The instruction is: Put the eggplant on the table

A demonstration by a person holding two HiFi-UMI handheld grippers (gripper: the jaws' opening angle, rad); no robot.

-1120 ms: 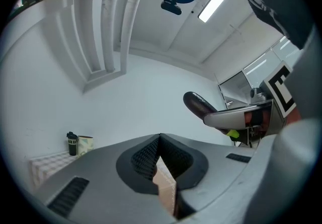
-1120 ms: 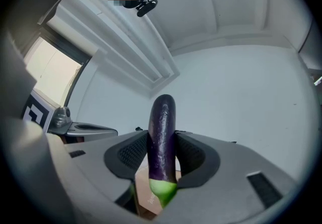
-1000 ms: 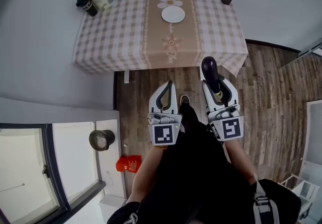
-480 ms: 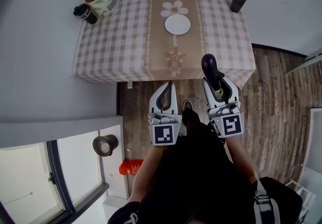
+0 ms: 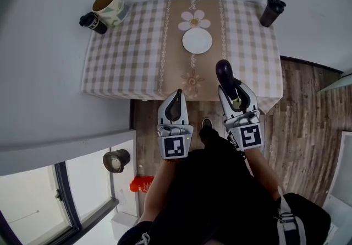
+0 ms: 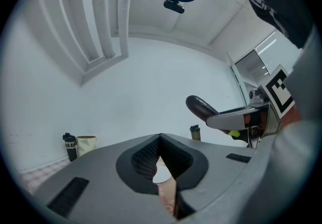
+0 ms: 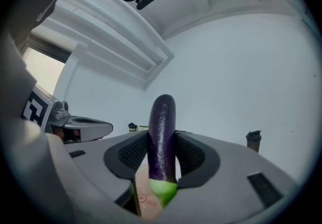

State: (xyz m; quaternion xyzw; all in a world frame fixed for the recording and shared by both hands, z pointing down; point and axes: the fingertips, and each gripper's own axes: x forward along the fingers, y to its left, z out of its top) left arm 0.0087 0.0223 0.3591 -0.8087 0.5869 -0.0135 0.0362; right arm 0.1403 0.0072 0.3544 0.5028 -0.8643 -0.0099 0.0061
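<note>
A dark purple eggplant (image 5: 224, 71) with a green stem end sticks out forward from my right gripper (image 5: 232, 88), which is shut on it; its tip lies over the near edge of the table (image 5: 126, 56). In the right gripper view the eggplant (image 7: 162, 132) stands upright between the jaws of the right gripper (image 7: 162, 140). My left gripper (image 5: 176, 93) hovers just short of the table's near edge, shut and holding nothing; its tips meet in the left gripper view (image 6: 160, 138). That view also has the eggplant (image 6: 198, 107) at the right.
The table has a checked cloth with a beige flowered runner. On it are a white plate (image 5: 197, 41), a patterned mug (image 5: 107, 3), a small dark bottle (image 5: 92, 22) and a black shaker (image 5: 272, 11). Wooden floor below; a window (image 5: 33, 205), a dark round object (image 5: 116, 159) and an orange item (image 5: 142, 184) at lower left.
Both grippers have moved forward toward the table, which now sits nearer in the head view. The eggplant's tip has gone from over the floor to over the table's near edge.
</note>
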